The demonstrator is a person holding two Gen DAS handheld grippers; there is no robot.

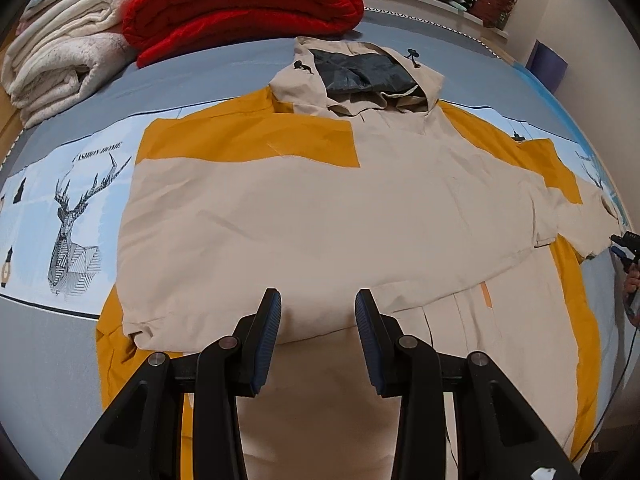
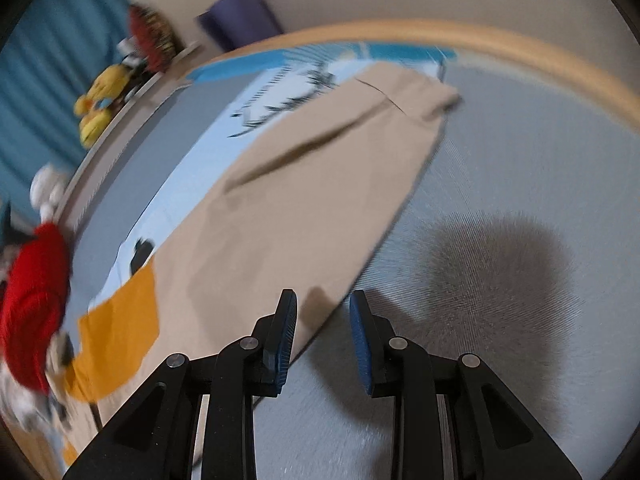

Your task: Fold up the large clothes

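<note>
Beige and mustard jacket (image 1: 320, 208) lies spread across the middle of the bed (image 1: 224, 68), hood toward the far edge, one sleeve (image 2: 320, 184) reaching the right edge. Left gripper (image 1: 318, 306) hangs over its hem, jaws wide, empty. Right gripper (image 2: 323, 308) hovers beside the sleeve, jaws wide, empty.

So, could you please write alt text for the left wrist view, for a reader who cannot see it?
A beige and mustard hooded jacket lies spread on a grey bedspread, one sleeve folded across its front, with the open left gripper above its lower part. A red blanket and cream blanket are stacked behind; the right gripper shows at the right edge.
</note>
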